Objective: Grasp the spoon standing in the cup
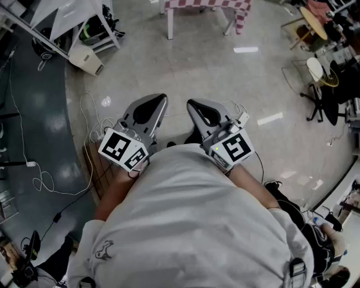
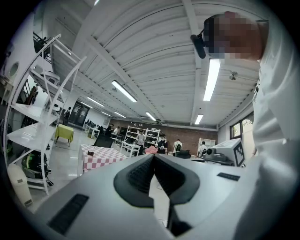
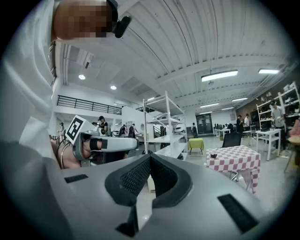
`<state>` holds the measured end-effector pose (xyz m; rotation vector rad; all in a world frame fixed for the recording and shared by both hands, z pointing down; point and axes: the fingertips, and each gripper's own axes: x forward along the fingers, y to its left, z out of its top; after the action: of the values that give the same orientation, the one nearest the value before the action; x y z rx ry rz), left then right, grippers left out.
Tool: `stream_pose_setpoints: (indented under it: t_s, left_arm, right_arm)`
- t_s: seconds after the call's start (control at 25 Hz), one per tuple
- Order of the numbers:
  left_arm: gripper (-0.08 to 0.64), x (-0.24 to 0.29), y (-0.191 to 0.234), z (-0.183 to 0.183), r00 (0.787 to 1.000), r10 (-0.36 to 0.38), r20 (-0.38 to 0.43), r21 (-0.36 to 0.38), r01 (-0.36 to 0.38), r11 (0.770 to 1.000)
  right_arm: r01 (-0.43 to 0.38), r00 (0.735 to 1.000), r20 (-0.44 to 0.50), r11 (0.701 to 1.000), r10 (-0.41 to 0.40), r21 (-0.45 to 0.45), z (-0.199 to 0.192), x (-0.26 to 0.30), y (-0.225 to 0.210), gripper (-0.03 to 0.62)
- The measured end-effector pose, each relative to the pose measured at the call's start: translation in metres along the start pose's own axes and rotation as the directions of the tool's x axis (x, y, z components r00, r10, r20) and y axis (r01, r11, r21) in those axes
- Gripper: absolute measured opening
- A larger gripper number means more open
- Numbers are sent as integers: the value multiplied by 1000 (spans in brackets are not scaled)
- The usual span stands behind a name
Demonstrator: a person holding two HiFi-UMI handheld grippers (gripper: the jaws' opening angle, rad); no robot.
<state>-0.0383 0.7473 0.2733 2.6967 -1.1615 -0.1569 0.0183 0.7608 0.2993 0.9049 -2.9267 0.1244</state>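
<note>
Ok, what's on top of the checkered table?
Only a small dark item near one corner of the checkered table, too small to name. Shallow angle hides the top's far side.

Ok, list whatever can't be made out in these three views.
- Spoon and cup: in no view.
- Checked table: head view, cut off by the top edge; its top is unseen.
- Small dark thing on the checked table: right gripper view, too small to name.
- Distant people: left gripper view, too small for detail.
- Floor below the person: head view, hidden by the white shirt.
</note>
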Motion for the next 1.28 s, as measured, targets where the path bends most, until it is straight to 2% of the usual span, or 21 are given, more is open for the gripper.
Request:
stream_pose_setpoints:
  t_s: [0.28,0.8,1.04,1.2,1.28]
  left_arm:
    - [12,14,9,0,1000,-5,-2,-3,5,1000]
    - [12,77,18,-9,999,-21,-34,-7,21,1000]
    - [12,148,19,-14,999,-32,-41,20,33,999]
    - [12,213,16,-15,997,-40,-59,54,43,998]
    - [12,245,11,-14,997,-56,-58,35,58,998]
  right_arm:
    - [0,1000,-4,1000,0,-3,0,8,-13,31]
    - [16,1000,5,999,-16,35,-6,6,-73,32]
    - [41,999,17,998,-42,53,-11,-8,-144,32]
    - [21,1000,20,999,-22,48,-7,-18,-200,32]
    - [22,999,25,999,-23,43,0,-27,-232,32]
